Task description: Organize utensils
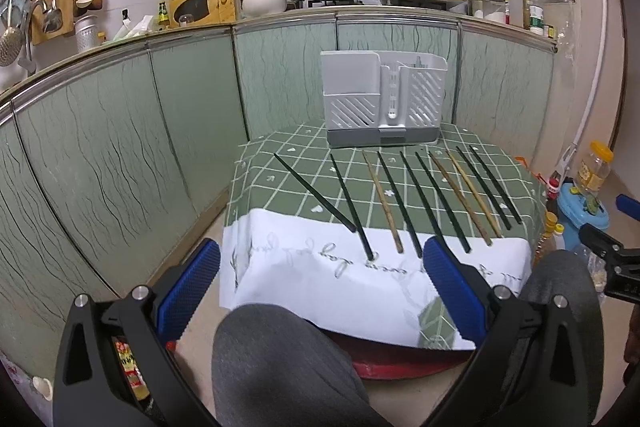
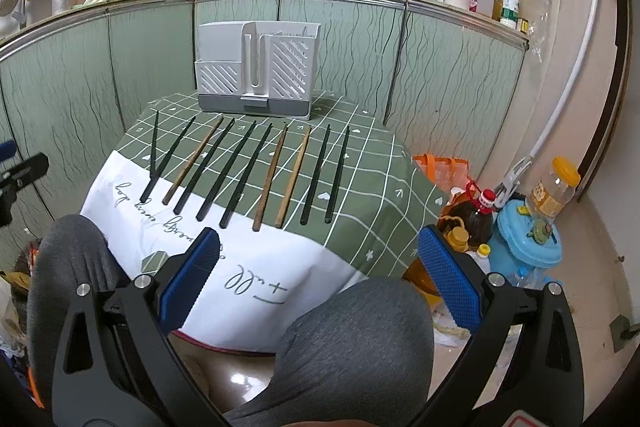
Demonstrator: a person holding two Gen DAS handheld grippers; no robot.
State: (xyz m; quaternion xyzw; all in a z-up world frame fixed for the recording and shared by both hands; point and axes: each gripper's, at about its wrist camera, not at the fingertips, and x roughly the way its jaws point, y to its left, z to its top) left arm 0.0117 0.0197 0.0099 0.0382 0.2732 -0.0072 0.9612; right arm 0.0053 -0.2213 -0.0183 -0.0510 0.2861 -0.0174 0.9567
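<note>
Several chopsticks lie side by side on a small table under a green checked cloth (image 1: 280, 179) (image 2: 380, 195); most are dark (image 1: 442, 201) (image 2: 240, 173), three are wooden (image 1: 382, 201) (image 2: 272, 177). Behind them a white slotted utensil holder (image 1: 382, 99) (image 2: 256, 69) stands upright on a grey base. My left gripper (image 1: 322, 267) hangs open before the table's near edge, nothing between its blue pads. My right gripper (image 2: 320, 259) is likewise open and empty, short of the chopstick ends.
A person's knees in grey trousers (image 1: 280, 363) (image 2: 360, 347) sit just under both grippers. Green cabinet fronts (image 1: 120, 147) close the back and left. Oil bottles (image 2: 478, 215), a blue tub (image 2: 524, 243) and a jar (image 2: 554, 187) crowd the floor at the right.
</note>
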